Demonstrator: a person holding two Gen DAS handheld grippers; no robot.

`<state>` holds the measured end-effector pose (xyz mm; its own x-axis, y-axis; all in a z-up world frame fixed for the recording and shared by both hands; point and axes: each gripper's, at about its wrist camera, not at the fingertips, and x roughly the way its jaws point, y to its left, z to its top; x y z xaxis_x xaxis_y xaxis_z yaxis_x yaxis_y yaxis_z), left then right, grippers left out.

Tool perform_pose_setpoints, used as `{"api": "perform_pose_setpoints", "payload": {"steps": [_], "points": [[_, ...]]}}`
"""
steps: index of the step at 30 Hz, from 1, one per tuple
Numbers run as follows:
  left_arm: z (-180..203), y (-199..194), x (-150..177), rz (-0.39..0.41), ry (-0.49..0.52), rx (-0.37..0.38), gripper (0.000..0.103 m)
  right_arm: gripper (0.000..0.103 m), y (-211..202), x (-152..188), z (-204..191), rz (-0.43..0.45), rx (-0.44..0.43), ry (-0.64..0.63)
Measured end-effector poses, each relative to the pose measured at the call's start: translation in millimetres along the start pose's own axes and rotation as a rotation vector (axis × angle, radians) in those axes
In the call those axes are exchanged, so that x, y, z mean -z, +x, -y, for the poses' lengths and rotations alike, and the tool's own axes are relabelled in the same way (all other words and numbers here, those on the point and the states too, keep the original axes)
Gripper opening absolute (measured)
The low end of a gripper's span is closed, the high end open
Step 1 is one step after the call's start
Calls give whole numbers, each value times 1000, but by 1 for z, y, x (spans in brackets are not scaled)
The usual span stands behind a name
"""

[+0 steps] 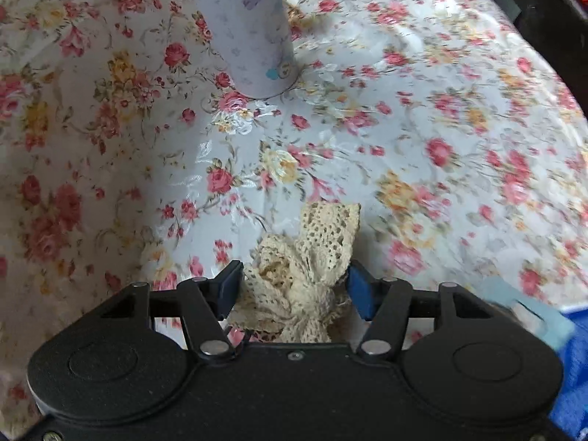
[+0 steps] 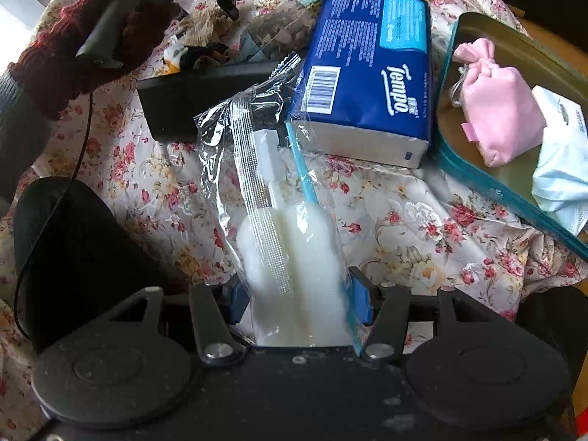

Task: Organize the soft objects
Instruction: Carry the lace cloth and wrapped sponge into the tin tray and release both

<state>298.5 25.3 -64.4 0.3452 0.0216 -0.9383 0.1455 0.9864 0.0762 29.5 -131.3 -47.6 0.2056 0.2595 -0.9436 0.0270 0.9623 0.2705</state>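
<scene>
Two soft items mid-carry: left gripper (image 1: 294, 290) clamps lace bow (image 1: 305, 272), right gripper (image 2: 297, 301) clamps bagged sponge brushes (image 2: 290, 235); teal tin (image 2: 477, 169) partly filled.

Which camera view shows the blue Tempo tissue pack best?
The right wrist view. There the Tempo tissue pack lies whole on the floral tablecloth, with logo and barcode readable, beside the teal tin. The left wrist view shows only a blurred blue patch at its lower right edge, which may be the pack; I cannot confirm this.
</scene>
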Motion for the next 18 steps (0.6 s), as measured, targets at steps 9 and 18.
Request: {"api": "perform_pose_setpoints", "payload": {"steps": [9,18], "points": [[42,-93,16,96,119,41,56,55,-35,14,34,44,51,-21],[142,-149,34,120,303,189,56,55,-70,24,103,113,151,77]]}}
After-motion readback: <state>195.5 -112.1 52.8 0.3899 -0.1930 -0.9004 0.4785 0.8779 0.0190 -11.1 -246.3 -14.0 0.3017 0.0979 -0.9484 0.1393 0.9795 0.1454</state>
